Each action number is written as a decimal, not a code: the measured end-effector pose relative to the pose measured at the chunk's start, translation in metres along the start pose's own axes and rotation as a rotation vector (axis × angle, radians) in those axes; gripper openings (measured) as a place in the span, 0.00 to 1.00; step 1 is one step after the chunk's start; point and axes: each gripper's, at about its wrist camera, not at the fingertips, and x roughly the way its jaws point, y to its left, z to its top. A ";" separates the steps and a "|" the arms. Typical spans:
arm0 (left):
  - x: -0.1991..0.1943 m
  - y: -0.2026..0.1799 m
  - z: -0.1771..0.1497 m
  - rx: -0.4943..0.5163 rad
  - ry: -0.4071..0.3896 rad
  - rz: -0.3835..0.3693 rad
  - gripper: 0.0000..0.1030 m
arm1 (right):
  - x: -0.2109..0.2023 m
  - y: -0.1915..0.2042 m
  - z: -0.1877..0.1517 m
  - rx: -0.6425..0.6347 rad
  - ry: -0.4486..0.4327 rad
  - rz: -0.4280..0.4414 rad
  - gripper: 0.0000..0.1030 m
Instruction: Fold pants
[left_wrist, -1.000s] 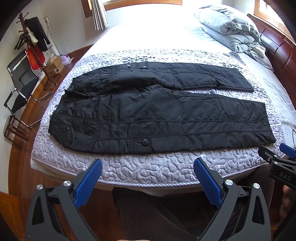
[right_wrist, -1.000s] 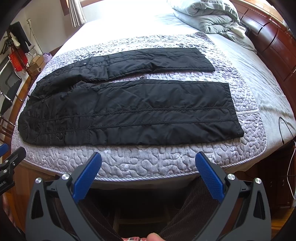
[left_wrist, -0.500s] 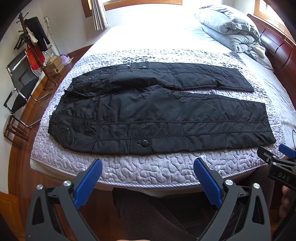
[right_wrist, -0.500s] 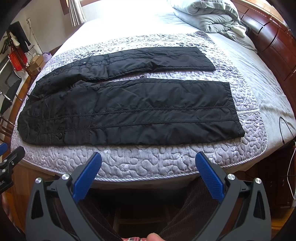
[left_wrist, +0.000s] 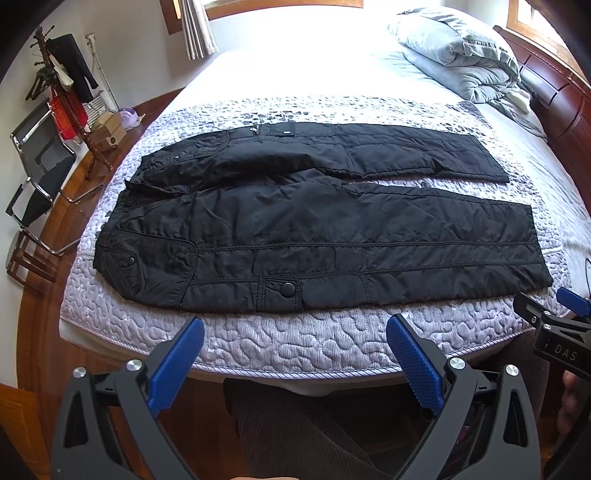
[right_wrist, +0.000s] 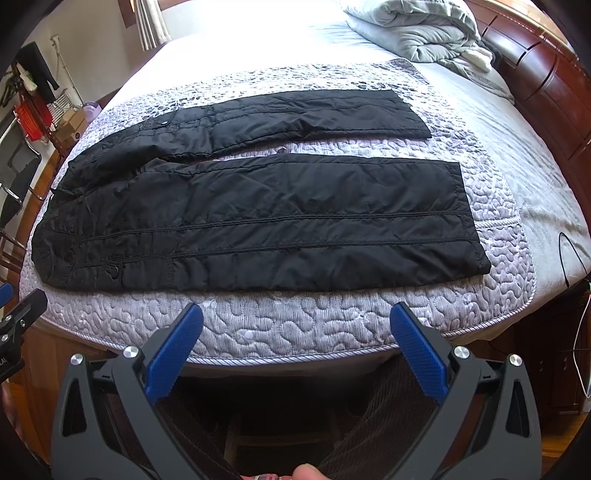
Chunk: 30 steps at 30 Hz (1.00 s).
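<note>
Both the left gripper (left_wrist: 295, 343) and right gripper (right_wrist: 295, 332) hang spread wide and empty at lower frame, short of the black quilted nylon pants (left_wrist: 314, 229) laid flat mid-frame on the lilac quilted bedspread (left_wrist: 295, 332), so pinching only the near leg's edge should fold it cleanly.

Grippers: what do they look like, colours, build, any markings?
Both match: the left gripper and the right gripper have black plastic clamp-style arms with round silver rivets and two ridged blue finger pads. In the left wrist view, the right gripper's side bears white letters "DAS". No cables show on them. The person wears dark brown ribbed trousers.
</note>
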 end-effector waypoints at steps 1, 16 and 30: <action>0.002 0.000 0.001 0.002 0.003 0.000 0.97 | 0.001 -0.001 0.002 -0.006 -0.001 -0.001 0.98; 0.080 0.121 0.133 -0.145 0.085 -0.128 0.97 | 0.005 -0.093 0.166 -0.058 -0.232 -0.248 0.98; 0.261 0.346 0.252 -0.584 0.340 -0.097 0.96 | 0.224 -0.217 0.368 0.202 0.144 0.006 0.98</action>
